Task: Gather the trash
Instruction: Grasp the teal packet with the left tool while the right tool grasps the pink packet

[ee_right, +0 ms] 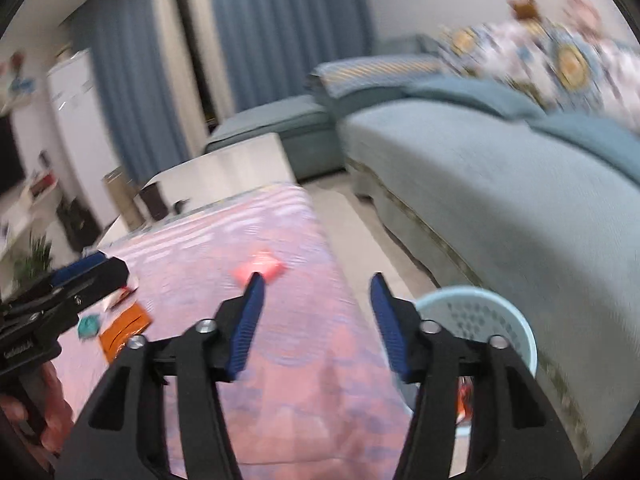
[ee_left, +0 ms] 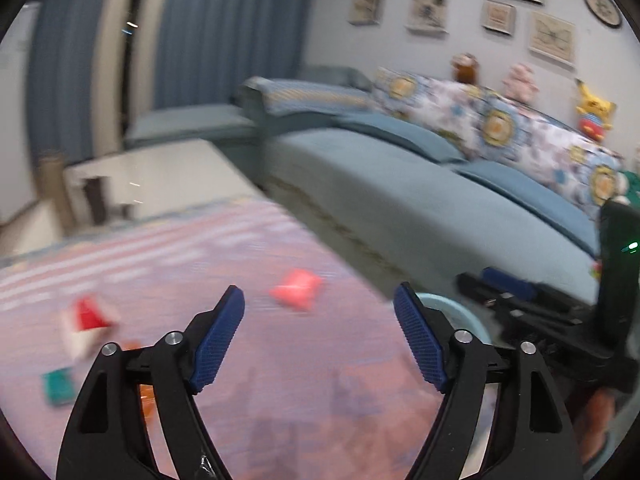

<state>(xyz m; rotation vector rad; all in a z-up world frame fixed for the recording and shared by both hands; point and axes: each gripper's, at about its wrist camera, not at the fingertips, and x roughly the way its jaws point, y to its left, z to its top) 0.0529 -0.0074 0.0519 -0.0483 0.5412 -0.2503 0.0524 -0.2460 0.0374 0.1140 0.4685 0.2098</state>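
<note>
Both your left gripper and right gripper hang spread and empty above the pink wrapper on the table, beside the basket.

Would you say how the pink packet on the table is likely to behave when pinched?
The pink packet looks puffy and thin-skinned, so probably light and crushable. It lies flat on the patterned cloth, so rolling seems unlikely; it may slide if nudged.

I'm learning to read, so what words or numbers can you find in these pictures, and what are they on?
None can be read.
Left claw: pale lettering on its black body, too blurred.
Orange packet: markings blurred.
Red and white packet: blurred.
Framed pictures and round wall piece: too small.
</note>
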